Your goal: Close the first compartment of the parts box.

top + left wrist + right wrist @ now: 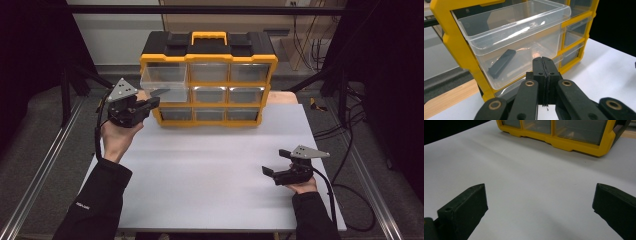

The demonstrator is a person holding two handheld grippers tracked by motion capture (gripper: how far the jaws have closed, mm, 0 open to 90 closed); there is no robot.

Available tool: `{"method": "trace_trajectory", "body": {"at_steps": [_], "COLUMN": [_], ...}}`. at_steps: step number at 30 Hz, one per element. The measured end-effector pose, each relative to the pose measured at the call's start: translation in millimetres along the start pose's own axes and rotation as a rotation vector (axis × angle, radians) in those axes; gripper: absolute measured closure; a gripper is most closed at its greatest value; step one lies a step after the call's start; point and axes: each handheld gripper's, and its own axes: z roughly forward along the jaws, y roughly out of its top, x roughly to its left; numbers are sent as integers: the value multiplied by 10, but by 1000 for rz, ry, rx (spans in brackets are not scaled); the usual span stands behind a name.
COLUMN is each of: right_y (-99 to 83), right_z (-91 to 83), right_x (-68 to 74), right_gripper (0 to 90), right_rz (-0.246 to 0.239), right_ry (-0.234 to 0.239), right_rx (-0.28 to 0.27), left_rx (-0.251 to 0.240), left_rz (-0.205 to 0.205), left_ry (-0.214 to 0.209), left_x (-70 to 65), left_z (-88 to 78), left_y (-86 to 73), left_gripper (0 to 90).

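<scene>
Tongs at a yellow parts cabinet (pixel 208 80): my left tongs (pixel 542 61) are pressed together with nothing between them, tips just in front of the clear drawer (pixel 516 37) that stands pulled out of the cabinet's top left compartment. Inside the drawer lies a flat black piece (pixel 501 63) on its floor. My right tongs (pixel 268 171) rest spread wide and empty low over the white tabletop (pixel 210 170), well apart from the cabinet.
</scene>
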Motion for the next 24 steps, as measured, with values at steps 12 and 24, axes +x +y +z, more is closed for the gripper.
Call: {"method": "trace_trajectory", "body": {"at_steps": [12, 24], "right_y": [-1, 4], "right_z": [4, -12], "right_x": [1, -1], "right_gripper": [1, 1], "right_rz": [0, 4], "right_ry": [0, -1], "right_rx": [0, -7], "left_rx": [20, 14], "left_rz": [6, 13], "left_ry": [4, 7], "left_x": [61, 90], "left_z": [122, 234], "left_y": [14, 49], "left_gripper": [892, 892]}}
